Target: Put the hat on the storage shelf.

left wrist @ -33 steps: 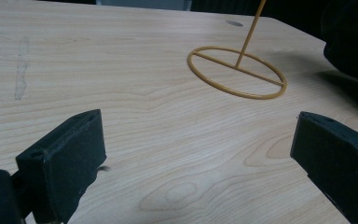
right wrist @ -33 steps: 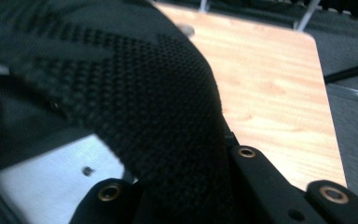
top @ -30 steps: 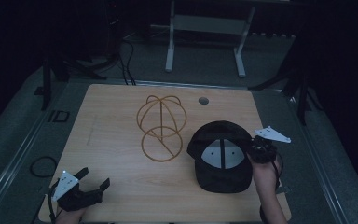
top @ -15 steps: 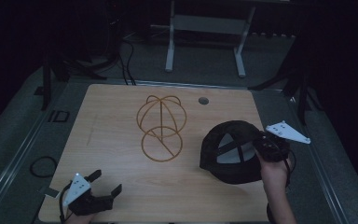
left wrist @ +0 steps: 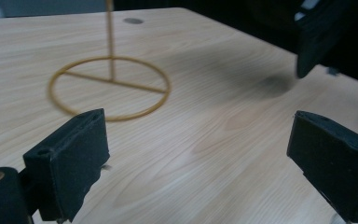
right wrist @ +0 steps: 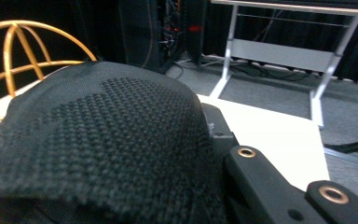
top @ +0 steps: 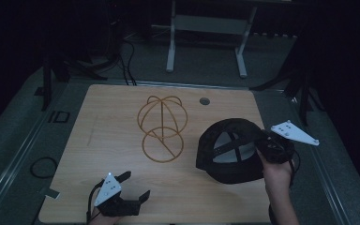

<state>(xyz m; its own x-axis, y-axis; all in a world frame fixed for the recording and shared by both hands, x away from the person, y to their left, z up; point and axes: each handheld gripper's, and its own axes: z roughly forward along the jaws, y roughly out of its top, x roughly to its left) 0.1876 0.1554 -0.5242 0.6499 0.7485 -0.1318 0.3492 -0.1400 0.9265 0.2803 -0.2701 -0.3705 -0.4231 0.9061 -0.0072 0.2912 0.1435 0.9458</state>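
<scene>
Cap: we see a black cap (top: 232, 150) at the right side of the table (top: 108, 117), tipped on edge so its pale lining and crossed straps face left toward the stand; its lower edge looks close to the wood, though we cannot tell whether it touches.

Right gripper: our right gripper (top: 267, 147) meets the cap at its right rim, with the hand (top: 277, 176) below it and the grey plate sticking out to the right. In the right gripper view the knitted crown (right wrist: 98, 154) lies right over the jaws and hides their tips. The jaws are clamped on the cap's edge.

Left gripper: our left gripper (top: 136, 187) sits at the near left edge of the table, well apart from the cap. Its jaws stand wide, with nothing between them; the left gripper view shows bare wood in the gap.

Stand: a gold wire stand (top: 161, 129) rises mid-table, a dome of hoops on a post over a ring base. It is just left of the cap and apart from it. From the left gripper's camera, the ring base (left wrist: 109, 88) lies ahead of the jaws.

Hole: a small round hole (top: 204, 101) sits in the table beyond the cap.
</scene>
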